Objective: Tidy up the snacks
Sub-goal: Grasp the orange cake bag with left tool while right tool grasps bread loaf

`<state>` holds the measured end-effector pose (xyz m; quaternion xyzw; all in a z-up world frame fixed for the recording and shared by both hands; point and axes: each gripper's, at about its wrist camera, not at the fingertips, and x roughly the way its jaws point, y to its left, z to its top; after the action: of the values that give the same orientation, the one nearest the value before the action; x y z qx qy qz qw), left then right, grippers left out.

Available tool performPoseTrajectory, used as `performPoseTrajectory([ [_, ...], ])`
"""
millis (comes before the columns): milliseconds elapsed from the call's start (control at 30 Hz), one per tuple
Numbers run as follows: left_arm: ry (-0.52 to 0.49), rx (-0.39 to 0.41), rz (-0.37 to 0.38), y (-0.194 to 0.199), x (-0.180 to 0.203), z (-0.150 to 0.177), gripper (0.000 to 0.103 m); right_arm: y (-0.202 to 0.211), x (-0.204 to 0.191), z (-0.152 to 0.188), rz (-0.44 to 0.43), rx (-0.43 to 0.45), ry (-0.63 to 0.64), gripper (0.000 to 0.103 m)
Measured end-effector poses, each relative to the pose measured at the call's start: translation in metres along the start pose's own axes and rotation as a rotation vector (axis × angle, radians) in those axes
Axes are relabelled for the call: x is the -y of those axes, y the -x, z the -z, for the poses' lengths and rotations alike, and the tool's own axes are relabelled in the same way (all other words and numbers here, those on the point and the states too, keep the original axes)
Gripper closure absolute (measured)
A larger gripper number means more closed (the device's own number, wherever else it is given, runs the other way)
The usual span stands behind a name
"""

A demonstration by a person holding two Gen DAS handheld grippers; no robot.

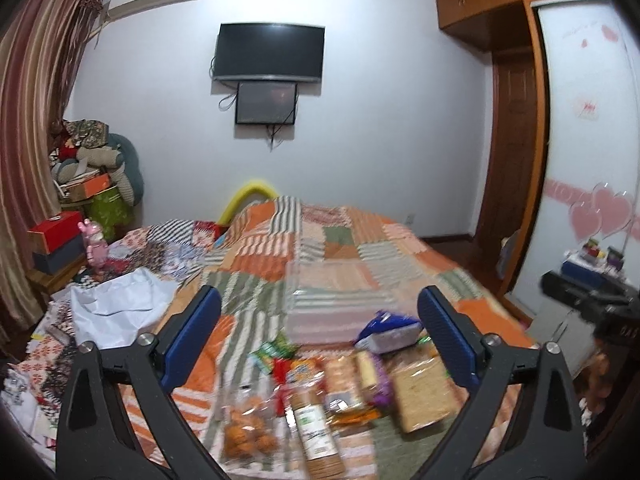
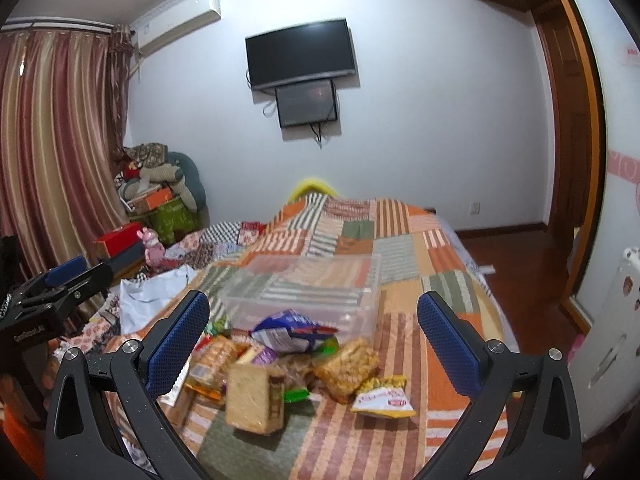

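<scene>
Left gripper [image 1: 318, 336]: we log jaws spread wide, blue textured pads [image 1: 192, 334] on black arms, nothing between them, held level above the bed's near edge. Right gripper [image 2: 314, 338]: likewise spread wide and holding nothing.

Snack pile [image 2: 296, 364], near edge of the patchwork quilt [image 2: 400, 248]: crinkly blue bag [image 2: 290, 330], flat tan cracker block [image 2: 254, 396], glossy nut brittle pack [image 2: 348, 366], yellow-and-white sachet [image 2: 384, 398].

The left view alone shows a round biscuit sleeve [image 1: 316, 424] and a clear bag of orange pieces [image 1: 246, 424], blurred, possibly fried snacks.

Clear plastic bin [image 2: 308, 300]: rectangular, just behind the pile, towards the bed's middle.

White sheet [image 1: 120, 304]: crumpled, left edge.
</scene>
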<state>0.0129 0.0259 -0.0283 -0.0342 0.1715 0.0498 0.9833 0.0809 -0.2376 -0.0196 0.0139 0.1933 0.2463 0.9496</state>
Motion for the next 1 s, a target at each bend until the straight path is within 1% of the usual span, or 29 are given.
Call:
performPoseTrajectory([
  [33,-0.005,-0.024,-0.012,-0.004,-0.003,0.004,0.010,-0.004,0.003,0.003,-0.005,-0.019,-0.009,0.000],
  [100,-0.009,-0.063,-0.022,-0.011,-0.007,0.011,0.018,-0.011,0.008,0.009,-0.018,-0.060,-0.023,0.003],
  [133,-0.009,-0.093,-0.028,-0.016,-0.011,0.015,0.020,-0.013,0.008,0.012,-0.024,-0.075,-0.028,0.007],
  [200,0.000,-0.127,-0.036,-0.021,-0.018,0.024,0.021,-0.020,0.009,0.019,-0.051,-0.122,-0.038,0.011],
  [267,0.019,-0.176,-0.033,-0.027,-0.027,0.034,0.023,-0.026,0.008,0.025,-0.078,-0.160,-0.046,0.013],
  [400,0.051,-0.253,-0.028,-0.038,-0.041,0.051,0.030,-0.038,-0.002,0.040,-0.107,-0.224,-0.035,0.018],
  [533,0.078,-0.319,-0.032,-0.049,-0.054,0.070,0.031,-0.050,-0.013,0.051,-0.135,-0.286,-0.022,0.023],
  [667,0.090,-0.360,-0.047,-0.061,-0.063,0.086,0.032,-0.061,-0.020,0.061,-0.149,-0.332,-0.009,0.025],
  [733,0.104,-0.379,-0.052,-0.066,-0.067,0.092,0.032,-0.068,-0.024,0.065,-0.151,-0.352,0.002,0.028],
  [833,0.127,-0.399,-0.066,-0.074,-0.075,0.100,0.032,-0.076,-0.028,0.070,-0.157,-0.387,0.006,0.028],
  [1000,0.153,-0.452,-0.040,-0.089,-0.080,0.117,0.032,-0.090,-0.037,0.080,-0.157,-0.437,0.018,0.028],
])
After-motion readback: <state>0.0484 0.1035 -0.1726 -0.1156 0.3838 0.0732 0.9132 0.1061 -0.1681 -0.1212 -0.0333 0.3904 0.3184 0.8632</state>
